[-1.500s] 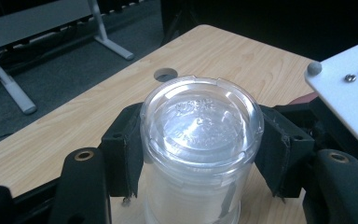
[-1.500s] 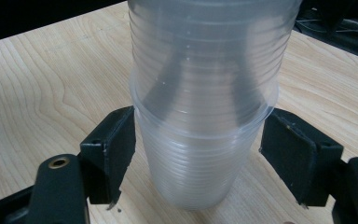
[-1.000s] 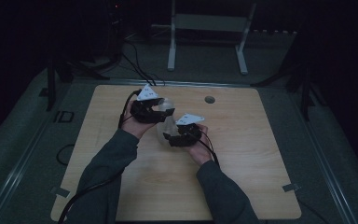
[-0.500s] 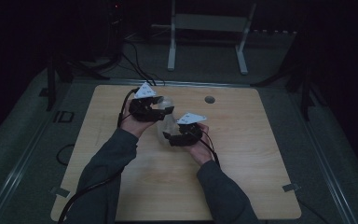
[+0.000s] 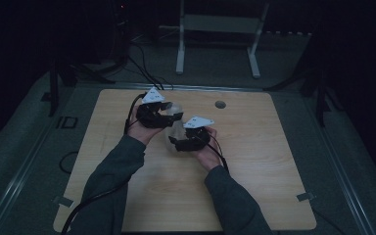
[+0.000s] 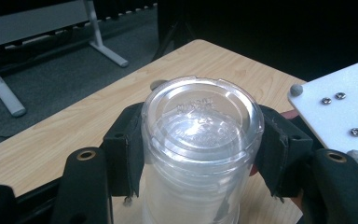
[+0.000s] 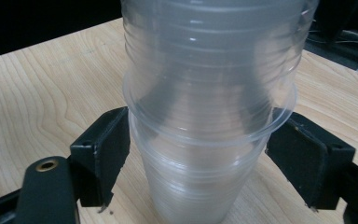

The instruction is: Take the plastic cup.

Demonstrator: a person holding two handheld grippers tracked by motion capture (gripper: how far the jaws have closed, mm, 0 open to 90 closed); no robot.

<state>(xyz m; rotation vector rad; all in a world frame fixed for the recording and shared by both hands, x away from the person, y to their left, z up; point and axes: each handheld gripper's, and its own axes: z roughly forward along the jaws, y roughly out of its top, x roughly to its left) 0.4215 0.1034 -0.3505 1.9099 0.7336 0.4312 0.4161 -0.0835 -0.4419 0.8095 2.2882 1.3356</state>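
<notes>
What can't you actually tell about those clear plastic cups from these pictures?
- How many cups are nested: in both gripper views the clear walls blur together.
- The embossed lettering on the stack's end: too small in the left gripper view.
- The stack's top in the right gripper view: cut off by the upper edge.
- The cups in the high view: dim, tiny, half hidden between the grippers.

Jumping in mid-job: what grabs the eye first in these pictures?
A stack of clear plastic cups, held over the middle of the wooden table. The left gripper clamps the stack near its closed end; the right gripper brackets the outer cup just under its rim, and its jaws have just been opening.
</notes>
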